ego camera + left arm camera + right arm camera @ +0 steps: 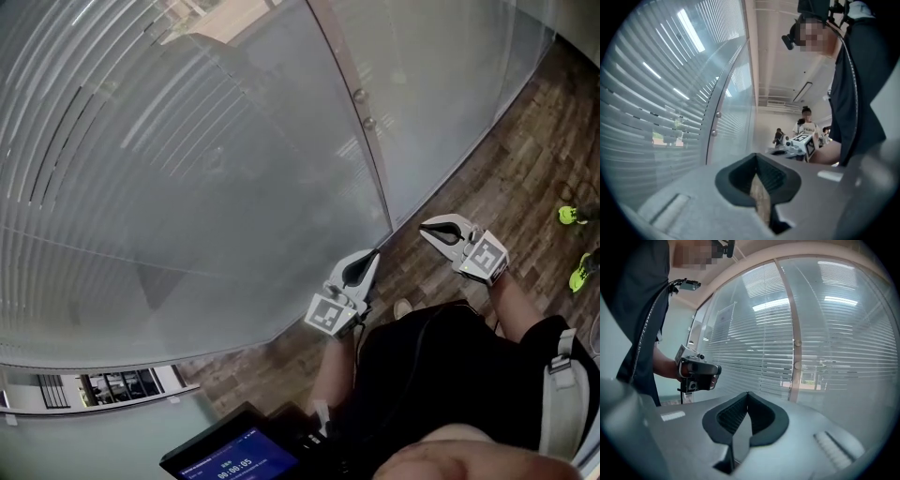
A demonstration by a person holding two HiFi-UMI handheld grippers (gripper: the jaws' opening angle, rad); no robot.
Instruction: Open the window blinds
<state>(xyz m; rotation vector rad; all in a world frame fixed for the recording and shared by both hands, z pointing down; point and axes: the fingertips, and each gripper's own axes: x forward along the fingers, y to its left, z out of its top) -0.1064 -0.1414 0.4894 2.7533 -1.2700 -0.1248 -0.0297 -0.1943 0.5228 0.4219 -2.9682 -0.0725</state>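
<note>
Facing blinds (141, 187), left gripper (375, 254), right gripper (425, 228) closed

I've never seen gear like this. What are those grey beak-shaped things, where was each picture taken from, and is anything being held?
No robot here: a person carries two grey two-jawed tongs with marker cubes, the left hand-held gripper and the right hand-held gripper. The head view comes from a camera on the person's head, looking down at them and the brown wood-pattern floor. The other two views come from cameras riding on each hand-held gripper, looking along its jaws. Both pairs of jaws are shut, holding nothing. Ahead stands a glass wall with grey horizontal slatted blinds.
</note>
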